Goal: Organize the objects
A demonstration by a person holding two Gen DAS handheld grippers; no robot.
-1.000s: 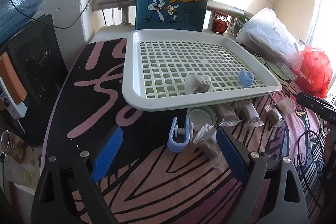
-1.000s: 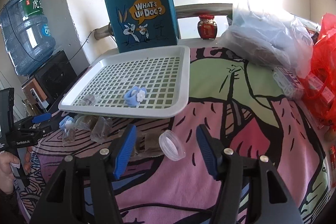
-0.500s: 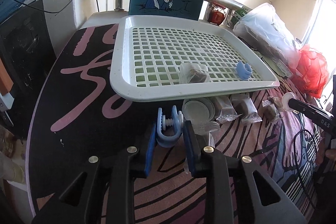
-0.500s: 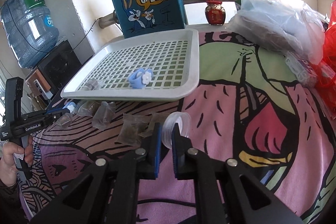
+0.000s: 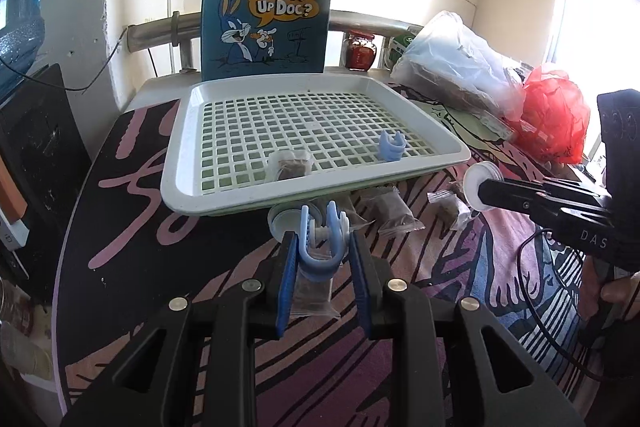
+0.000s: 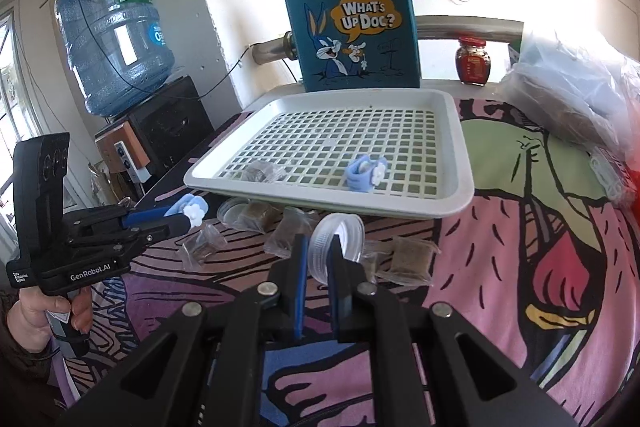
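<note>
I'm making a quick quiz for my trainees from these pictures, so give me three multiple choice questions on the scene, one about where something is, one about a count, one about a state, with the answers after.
1. Where does the blue tote bag stand?
A. behind the tray
B. inside the tray
C. on the floor

2. How many blue clips lie in the white tray?
A. none
B. one
C. three

3. What is the right gripper doing?
A. hanging open over the tray
B. shut on a white lid
C. shut on a brown packet

Answers:
1 A, the bag stands upright past the tray's far rim.
2 B, a single clip in the tray; the other blue clip sits in the left gripper.
3 B, its jaws pinch the white lid.
</note>
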